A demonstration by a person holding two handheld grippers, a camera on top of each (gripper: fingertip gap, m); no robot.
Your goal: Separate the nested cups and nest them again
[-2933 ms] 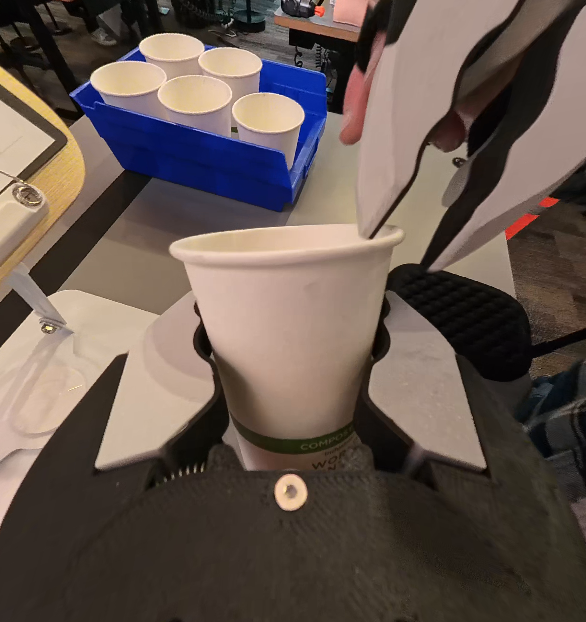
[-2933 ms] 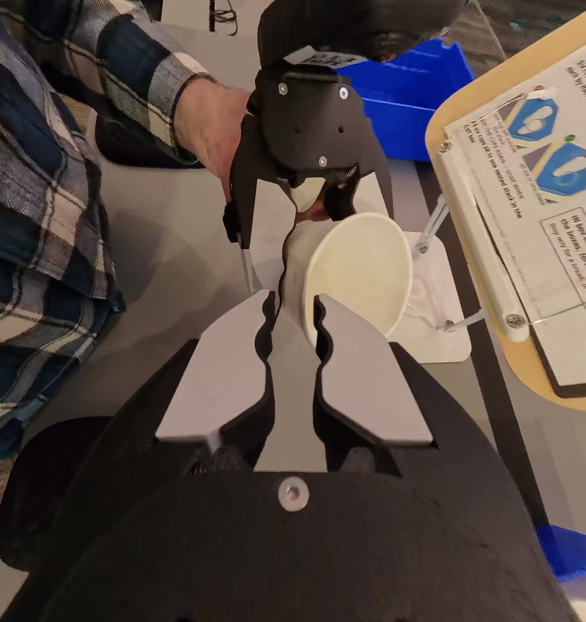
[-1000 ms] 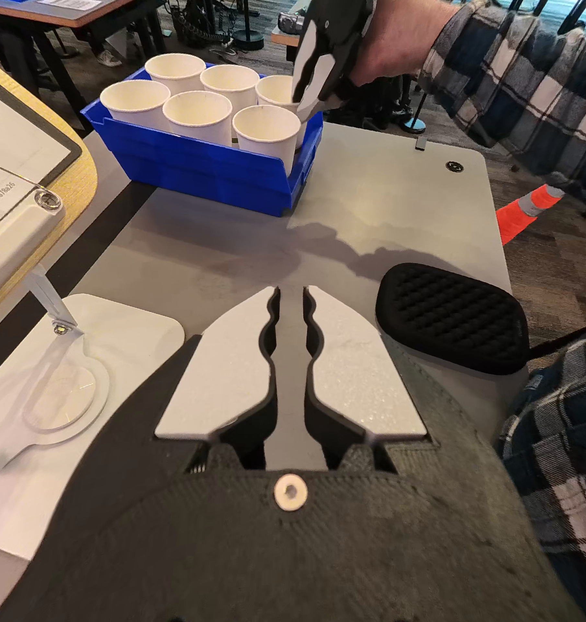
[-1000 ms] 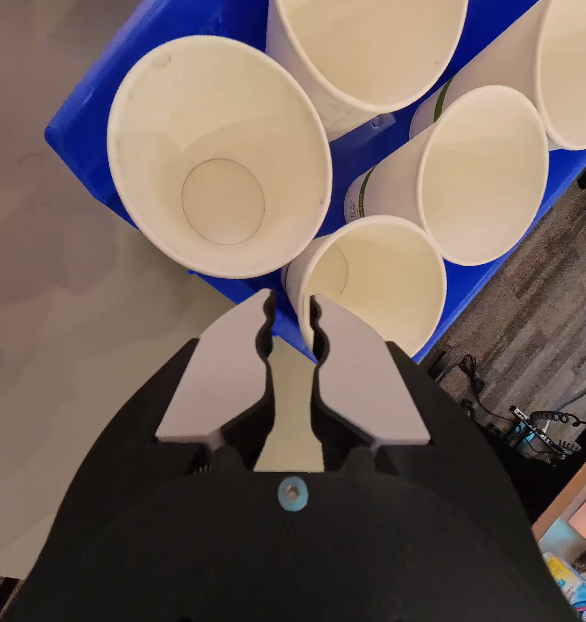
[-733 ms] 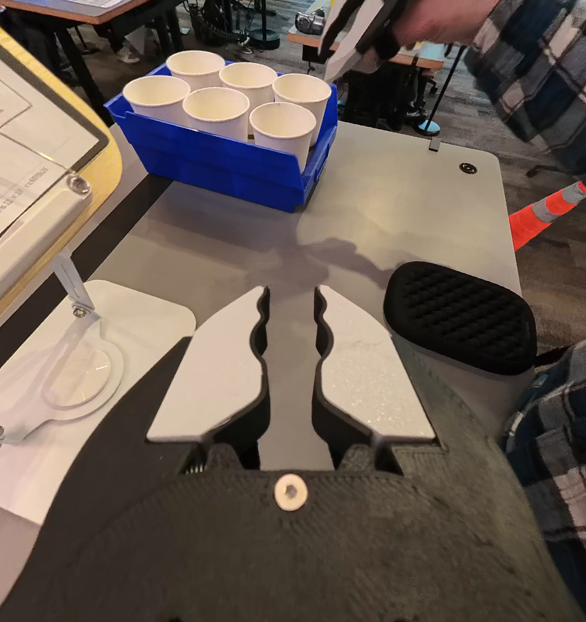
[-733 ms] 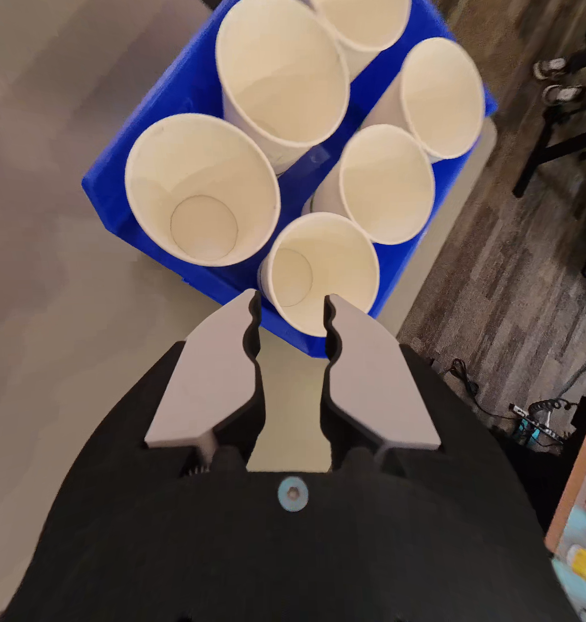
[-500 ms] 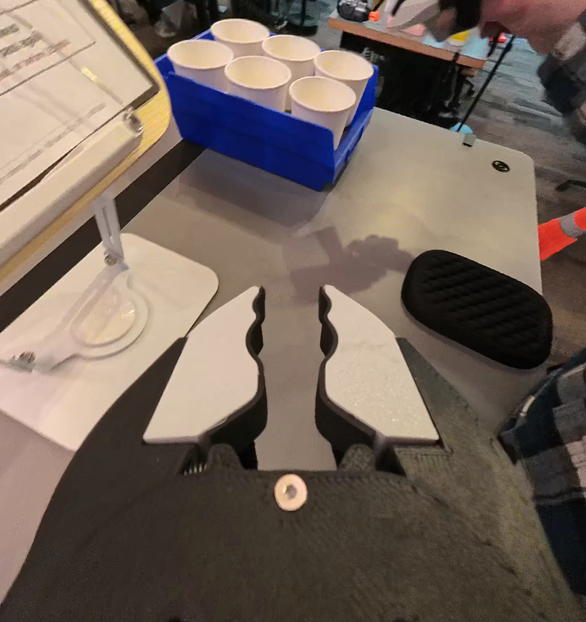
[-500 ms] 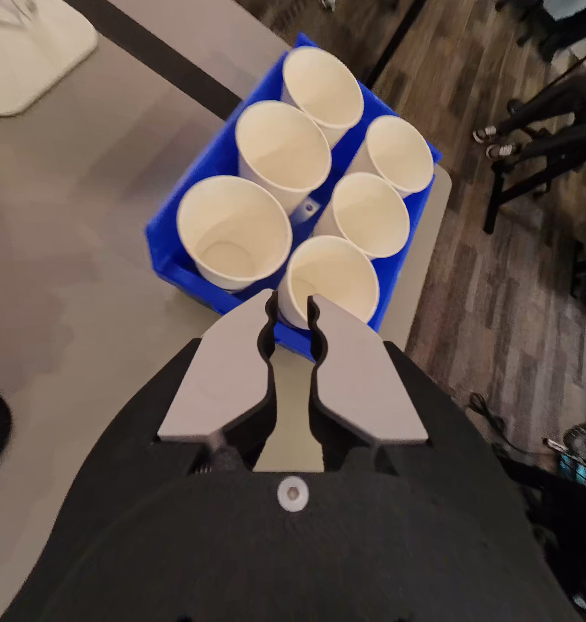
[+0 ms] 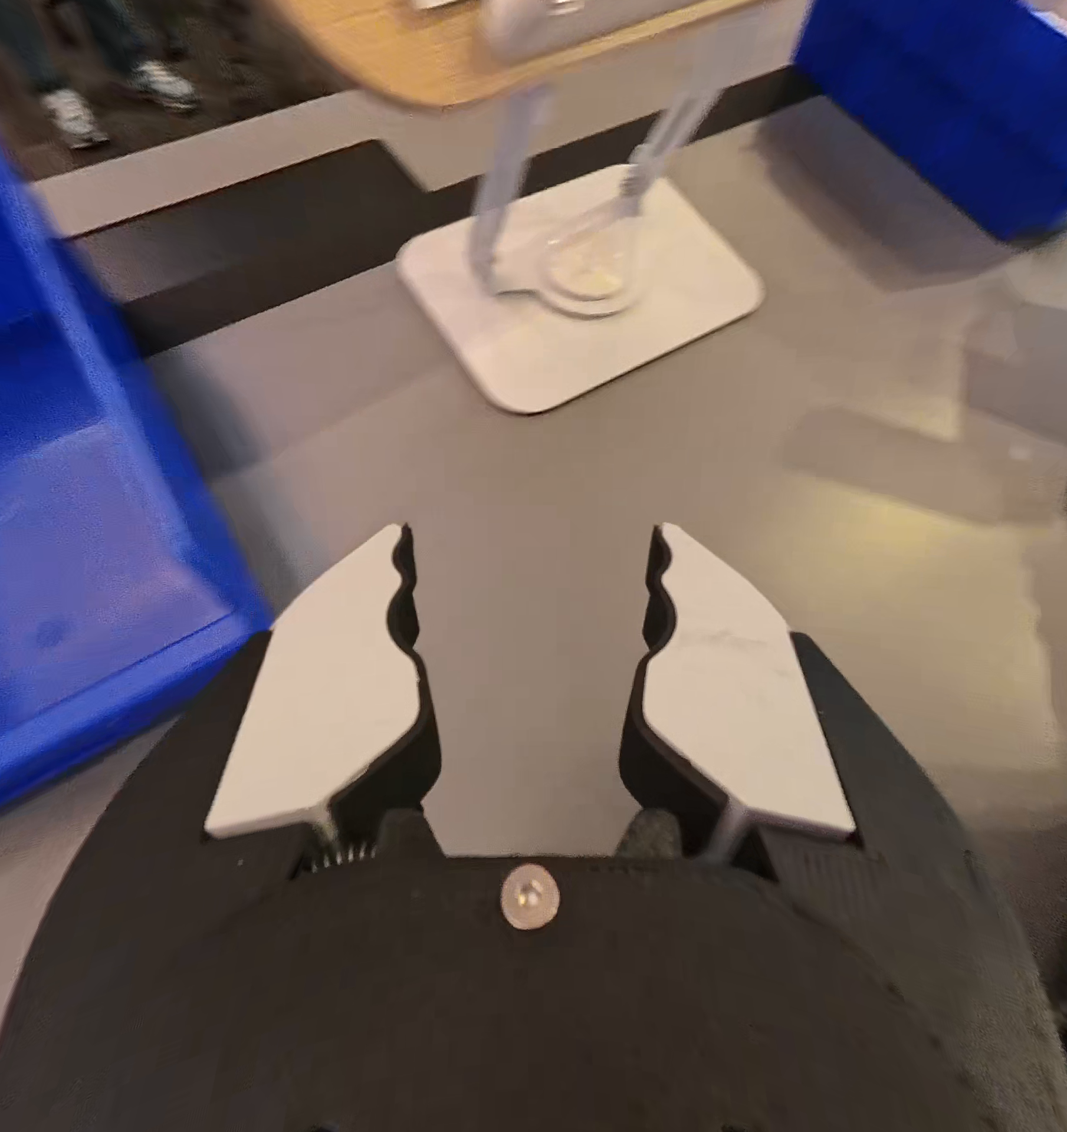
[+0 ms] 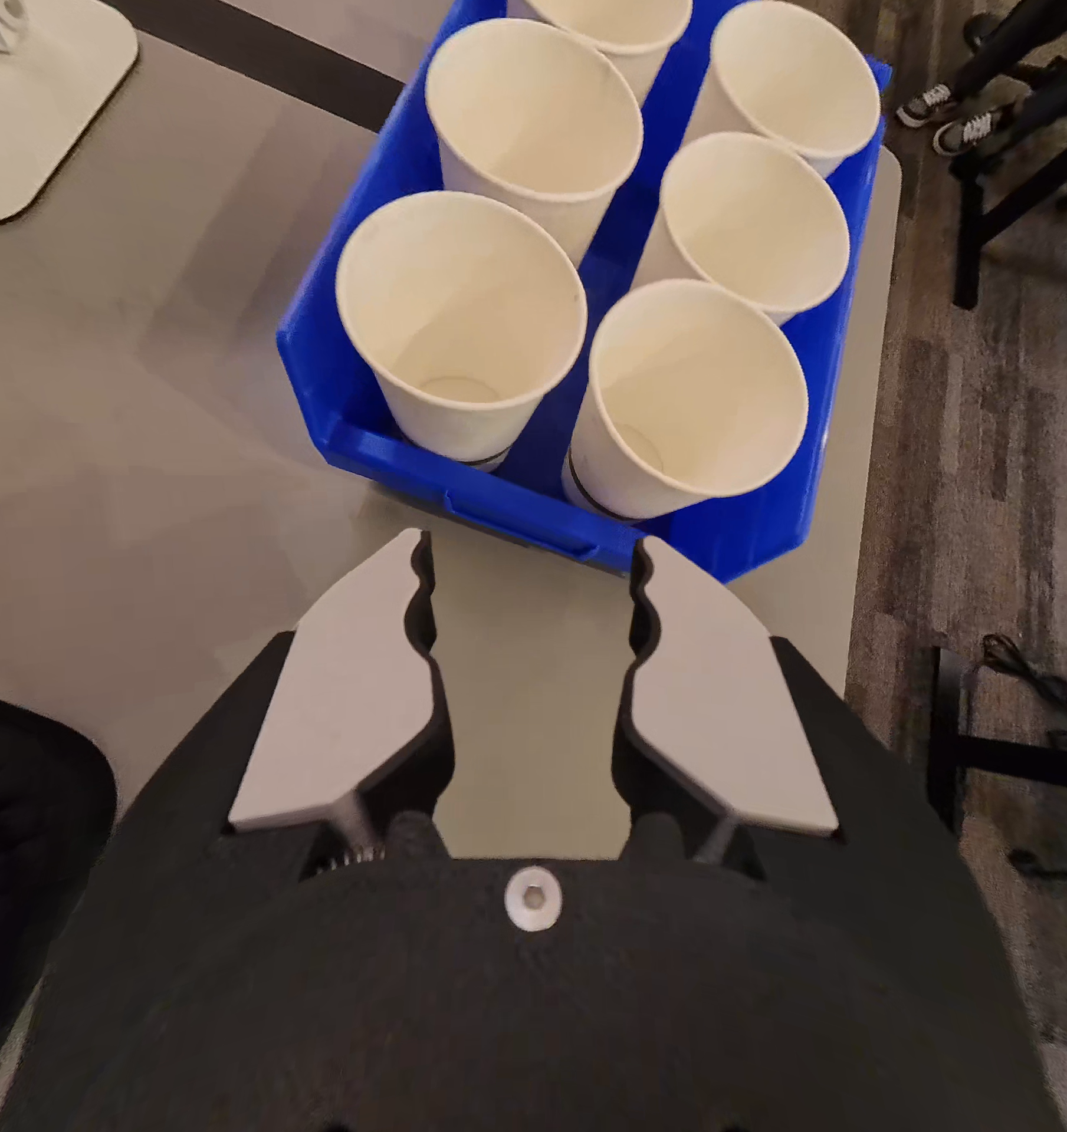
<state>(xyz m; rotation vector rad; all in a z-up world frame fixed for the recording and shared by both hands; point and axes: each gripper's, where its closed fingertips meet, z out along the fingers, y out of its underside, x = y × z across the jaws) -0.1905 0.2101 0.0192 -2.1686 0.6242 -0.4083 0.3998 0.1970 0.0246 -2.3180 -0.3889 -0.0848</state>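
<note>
Both grippers held wide and bare, left gripper [image 9: 531, 533] over grey desk [image 9: 537, 465], right gripper [image 10: 531, 542] below blue bin [image 10: 733, 539], six cups [image 10: 463, 312] stood inside, upper centre.

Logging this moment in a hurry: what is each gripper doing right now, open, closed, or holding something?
Left gripper: open, holding nothing, only bare table between its fingers.
Right gripper: open, holding nothing, short of the blue bin of paper cups.
</note>
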